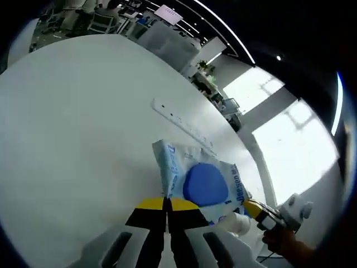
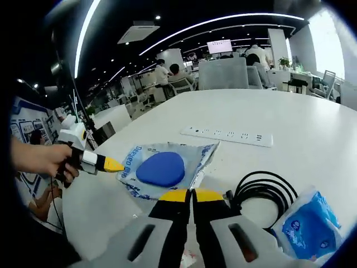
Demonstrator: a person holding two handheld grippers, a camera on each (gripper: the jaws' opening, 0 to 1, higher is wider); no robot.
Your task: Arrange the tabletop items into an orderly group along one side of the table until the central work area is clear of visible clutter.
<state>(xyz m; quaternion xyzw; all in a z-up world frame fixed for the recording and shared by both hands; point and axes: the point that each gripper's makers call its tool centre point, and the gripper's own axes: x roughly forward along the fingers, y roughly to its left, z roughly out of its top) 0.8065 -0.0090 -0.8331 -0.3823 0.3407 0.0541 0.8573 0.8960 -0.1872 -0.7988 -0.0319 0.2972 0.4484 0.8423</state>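
In the left gripper view the left gripper [image 1: 167, 204] points across the white table [image 1: 72, 128], its yellow-tipped jaws pressed together with nothing between them, the tips just at the near edge of a wipes pack [image 1: 198, 178]. The right gripper [image 1: 255, 211] enters that view from the right, a hand [image 1: 284, 241] behind it, its yellow tip touching the pack's corner. In the right gripper view the right gripper [image 2: 191, 195] likewise has its jaws closed on nothing, just short of the pack [image 2: 164, 167]. There the left gripper [image 2: 106, 163] comes in from the left, held by a hand [image 2: 42, 159], its tip at the pack's left edge. The pack is pale blue with a round blue lid; its printing is too blurred to read. One white power strip [image 2: 226, 134] lies beyond the pack, apart from it. One coiled black cable [image 2: 265, 192] sits just right of the right gripper's jaws, and one smaller blue-and-white packet [image 2: 307, 226] lies beside the coil, towards the table edge. Its writing is also unreadable.
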